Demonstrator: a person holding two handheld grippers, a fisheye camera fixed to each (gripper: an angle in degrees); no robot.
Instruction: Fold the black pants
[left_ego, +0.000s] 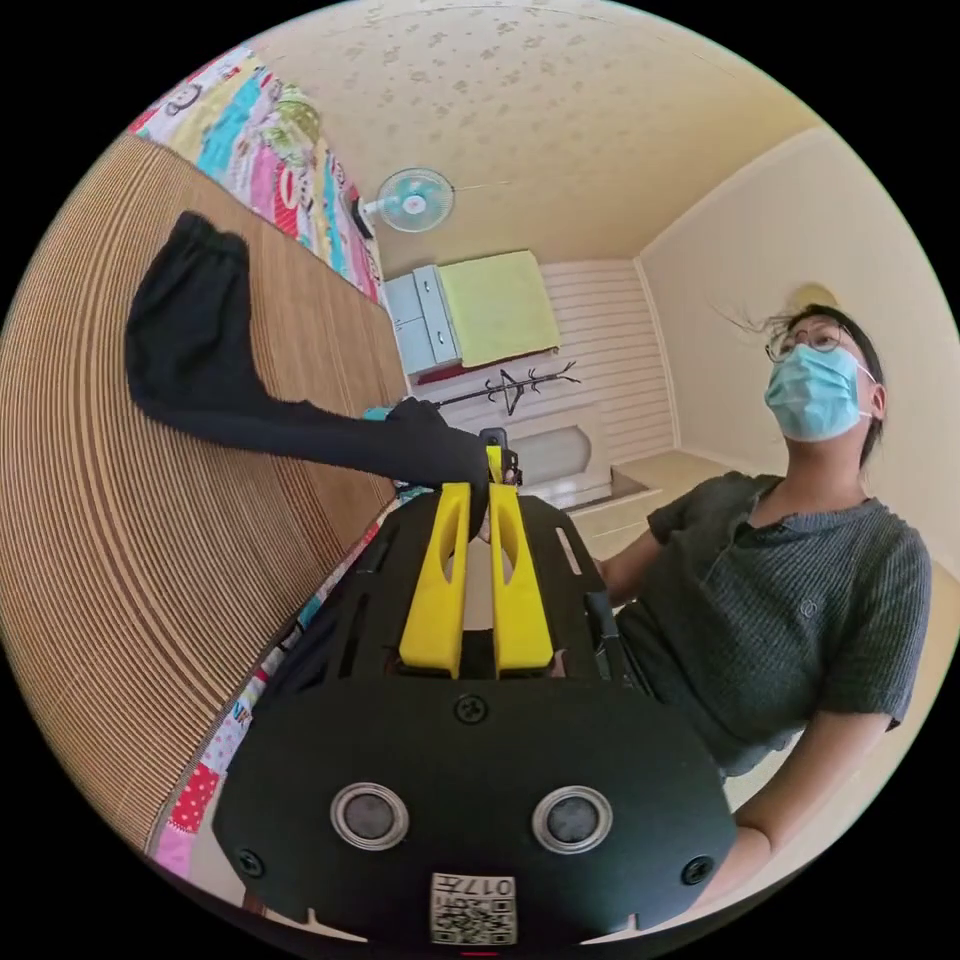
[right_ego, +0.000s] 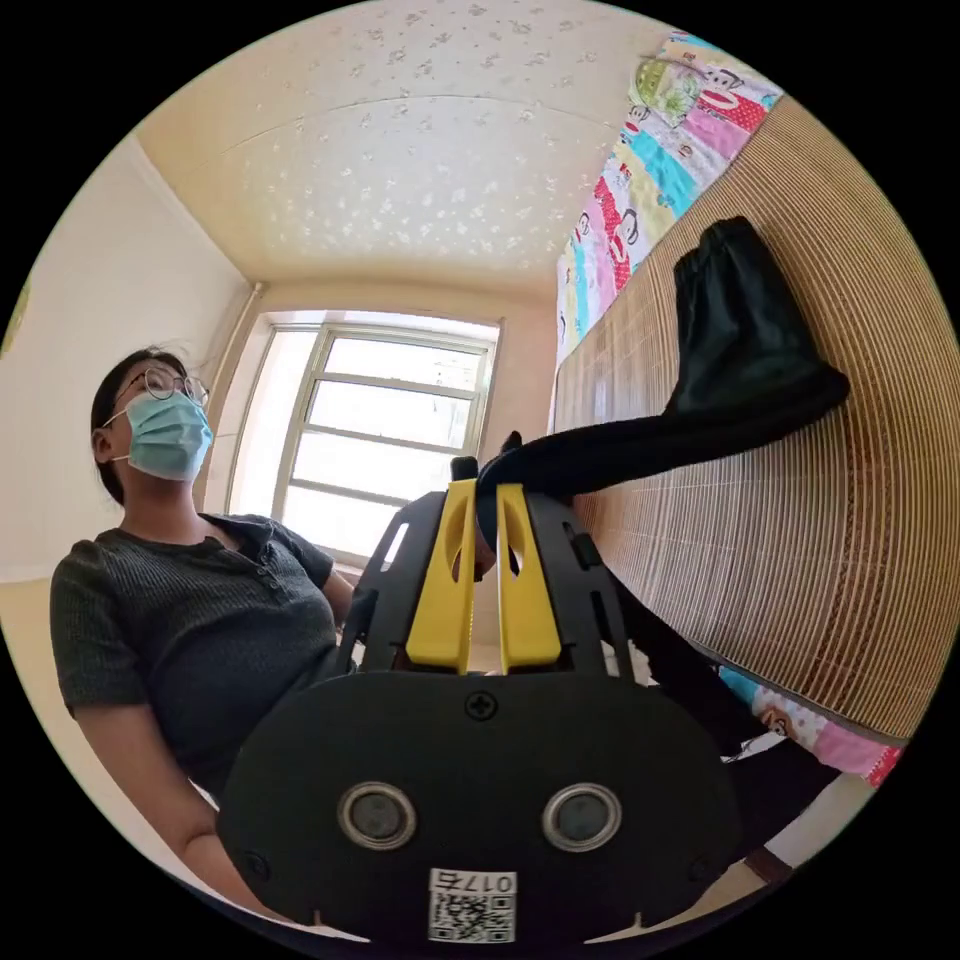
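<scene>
both sets of yellow jaws are pinched tight on the black pants (left_ego: 220, 350): left gripper (left_ego: 478, 492), right gripper (right_ego: 487, 492). fabric stretches taut off the bamboo mat (right_ego: 800, 560), rest bunched there. cartoon bedsheet (left_ego: 270, 150) underneath, window (right_ego: 380, 440) behind.

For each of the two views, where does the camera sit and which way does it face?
Left gripper view: behind the left gripper, facing the woven mat; person's torso at right.
Right gripper view: behind the right gripper, facing the window; torso at left.
Shared: black pants, pinched in each gripper's yellow fingers.
</scene>
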